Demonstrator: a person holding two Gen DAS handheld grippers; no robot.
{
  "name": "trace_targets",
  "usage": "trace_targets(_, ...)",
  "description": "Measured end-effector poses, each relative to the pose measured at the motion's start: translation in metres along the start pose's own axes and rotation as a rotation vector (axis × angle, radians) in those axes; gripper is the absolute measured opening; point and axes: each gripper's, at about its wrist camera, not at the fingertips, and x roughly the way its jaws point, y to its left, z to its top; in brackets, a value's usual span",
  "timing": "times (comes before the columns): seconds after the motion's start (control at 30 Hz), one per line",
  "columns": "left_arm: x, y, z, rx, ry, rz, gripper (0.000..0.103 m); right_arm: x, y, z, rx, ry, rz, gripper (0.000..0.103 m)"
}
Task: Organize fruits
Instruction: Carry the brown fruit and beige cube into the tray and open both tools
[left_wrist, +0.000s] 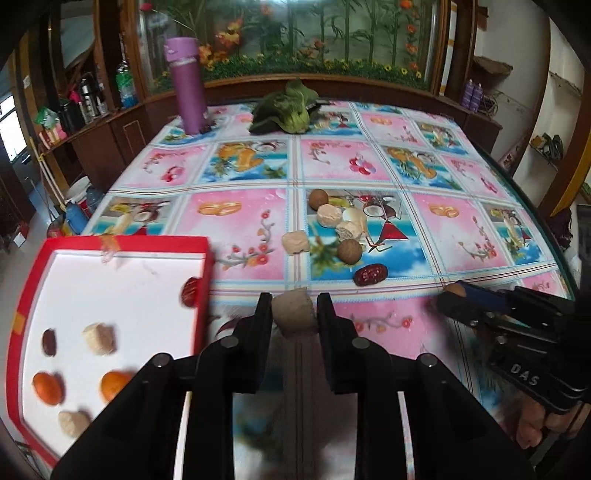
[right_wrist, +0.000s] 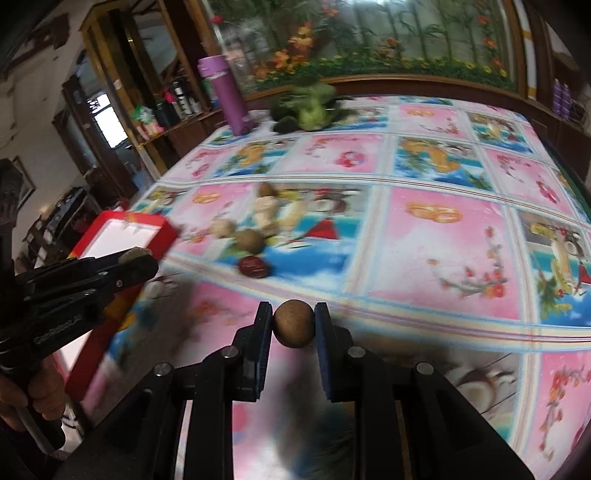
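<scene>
My left gripper (left_wrist: 294, 309) is shut on a beige chunk of fruit (left_wrist: 294, 311), held above the table just right of the red box (left_wrist: 110, 242). Inside the white-floored box lie two orange fruits (left_wrist: 47, 387), a dark date (left_wrist: 48, 342), a red date (left_wrist: 191, 291) and pale chunks (left_wrist: 99, 338). My right gripper (right_wrist: 293, 325) is shut on a round brown fruit (right_wrist: 293, 324). A loose pile stays mid-table: brown balls (left_wrist: 349, 251), pale chunks (left_wrist: 330, 215) and a red date (left_wrist: 370, 274). In the right wrist view the left gripper (right_wrist: 135, 258) shows at the left.
A purple bottle (left_wrist: 188, 86) and a leafy green vegetable (left_wrist: 286, 109) stand at the table's far side. The flowered tablecloth (left_wrist: 458, 221) covers the table. Shelves with bottles line the left wall. A hand (right_wrist: 33, 398) holds the left tool's handle.
</scene>
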Motion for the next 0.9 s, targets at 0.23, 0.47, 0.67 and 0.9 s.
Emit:
trace_targets(0.23,-0.047,0.032,-0.036,-0.041,-0.044,0.024,0.026,-0.002,0.063,-0.004,-0.11,-0.002,0.077,0.021)
trace_targets(0.47,-0.066,0.087,-0.05,-0.139,-0.086,0.102,0.026,0.002,0.112,-0.007,-0.192,0.013,0.115,0.021)
trace_targets(0.67,-0.073,0.144,-0.054,-0.223,-0.112,0.189,0.026,0.017,0.146,0.002,-0.251,0.022,0.127,0.021)
trace_targets(0.9,-0.055,0.174,-0.053,-0.27,-0.073,0.202,0.026,0.054,0.183,0.024,-0.272,0.04,0.153,0.021)
